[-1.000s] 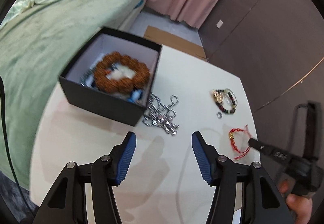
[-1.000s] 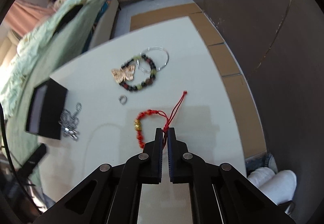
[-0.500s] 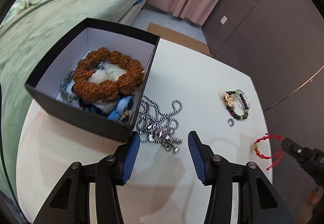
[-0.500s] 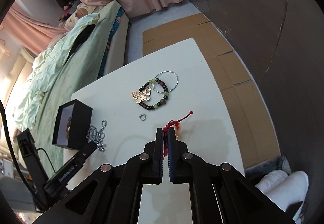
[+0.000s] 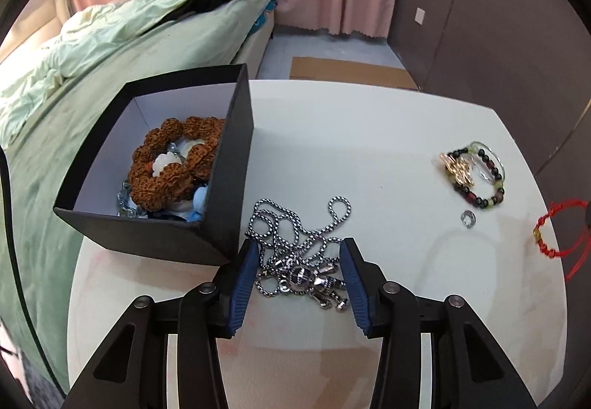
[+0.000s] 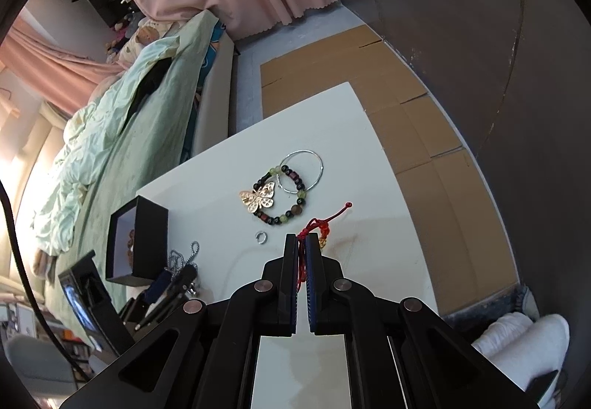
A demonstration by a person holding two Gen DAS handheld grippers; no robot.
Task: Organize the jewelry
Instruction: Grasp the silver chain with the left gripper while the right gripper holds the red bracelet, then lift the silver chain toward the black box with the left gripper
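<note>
A black jewelry box (image 5: 229, 165) stands on the white table (image 5: 351, 121), holding a brown bead bracelet (image 5: 173, 165) and other pieces. My left gripper (image 5: 298, 257) is open, its blue pads on either side of a silver chain necklace (image 5: 295, 246) beside the box. My right gripper (image 6: 302, 242) is shut on a red cord bracelet (image 6: 321, 224) and holds it above the table; it also shows in the left wrist view (image 5: 554, 231). A dark bead bracelet with a gold butterfly charm (image 6: 273, 198) and a small silver ring (image 6: 261, 237) lie on the table.
A thin silver hoop (image 6: 303, 170) lies with the bead bracelet. A bed with green bedding (image 5: 92, 50) runs along the table's left side. Cardboard (image 6: 406, 121) covers the floor behind the table. Pink curtains and a dark wall stand at the back.
My left gripper moved forward and down until its pads flank the silver chain. My right gripper lifted the red cord bracelet off the table and rose with it.
</note>
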